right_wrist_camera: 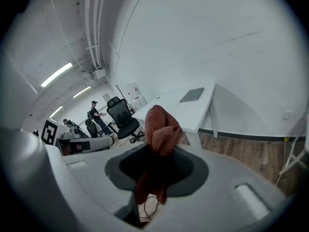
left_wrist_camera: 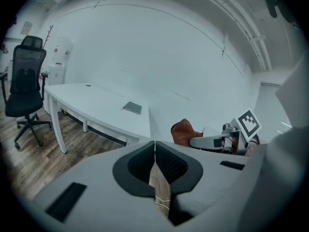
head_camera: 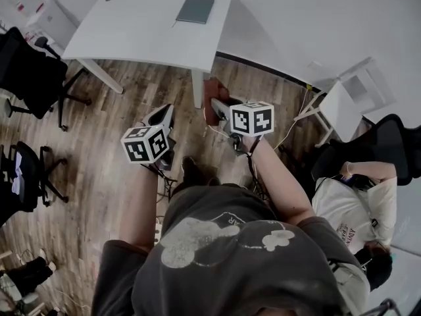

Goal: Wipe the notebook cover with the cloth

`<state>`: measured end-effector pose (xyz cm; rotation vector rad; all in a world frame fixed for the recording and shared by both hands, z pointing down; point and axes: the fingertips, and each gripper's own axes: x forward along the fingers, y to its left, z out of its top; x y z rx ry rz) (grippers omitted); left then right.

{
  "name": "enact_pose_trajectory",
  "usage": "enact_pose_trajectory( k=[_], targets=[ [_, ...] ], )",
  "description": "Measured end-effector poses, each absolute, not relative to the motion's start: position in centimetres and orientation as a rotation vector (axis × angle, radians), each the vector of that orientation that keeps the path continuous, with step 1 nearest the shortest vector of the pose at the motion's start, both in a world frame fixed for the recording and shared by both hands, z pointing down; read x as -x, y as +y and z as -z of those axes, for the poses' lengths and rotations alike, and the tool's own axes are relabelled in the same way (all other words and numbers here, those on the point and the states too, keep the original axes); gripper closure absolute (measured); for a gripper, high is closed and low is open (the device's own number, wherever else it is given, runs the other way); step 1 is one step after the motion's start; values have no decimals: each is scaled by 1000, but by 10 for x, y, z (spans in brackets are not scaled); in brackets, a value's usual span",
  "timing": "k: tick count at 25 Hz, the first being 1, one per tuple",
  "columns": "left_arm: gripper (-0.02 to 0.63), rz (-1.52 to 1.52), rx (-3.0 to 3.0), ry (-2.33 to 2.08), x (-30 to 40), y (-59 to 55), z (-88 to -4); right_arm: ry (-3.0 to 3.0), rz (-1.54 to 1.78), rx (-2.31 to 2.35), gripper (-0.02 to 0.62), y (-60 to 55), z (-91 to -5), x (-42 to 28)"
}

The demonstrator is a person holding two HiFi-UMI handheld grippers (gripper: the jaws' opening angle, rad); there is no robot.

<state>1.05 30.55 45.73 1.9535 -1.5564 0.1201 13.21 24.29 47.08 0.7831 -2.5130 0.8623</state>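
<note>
Clearly, cloth (right_wrist_camera: 161, 124) short of table (head_camera: 131, 31) edge.

No readable text, no labels, no numbers

Grey notebook (head_camera: 195, 9) closed, flat on white table, rust-brown cloth (right_wrist_camera: 161, 129) bunched, apart from it

Item one: white table (head_camera: 131, 38), in the upper part of my view, standing on wood floor (head_camera: 112, 110). On it I log a dark grey notebook (head_camera: 195, 9), closed and lying flat toward the table's right end.

Left gripper (head_camera: 164, 114) and right gripper (head_camera: 214, 103) are both over the floor, short of the table, each carrying a marker cube. A reddish-brown cloth (head_camera: 213, 89) is bunched at the right gripper's tip.

Black office chair (head_camera: 29, 71) at left — seated person in a white shirt (head_camera: 355, 206) at right.
</note>
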Motion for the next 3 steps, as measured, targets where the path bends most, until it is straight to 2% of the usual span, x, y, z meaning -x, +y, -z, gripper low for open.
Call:
enact_pose_trajectory(
  k=[3],
  targets=[
    [598, -124, -1955, -1553, -27, 320, -457, -2510, -864, -783, 492, 255, -471, -146]
  ],
)
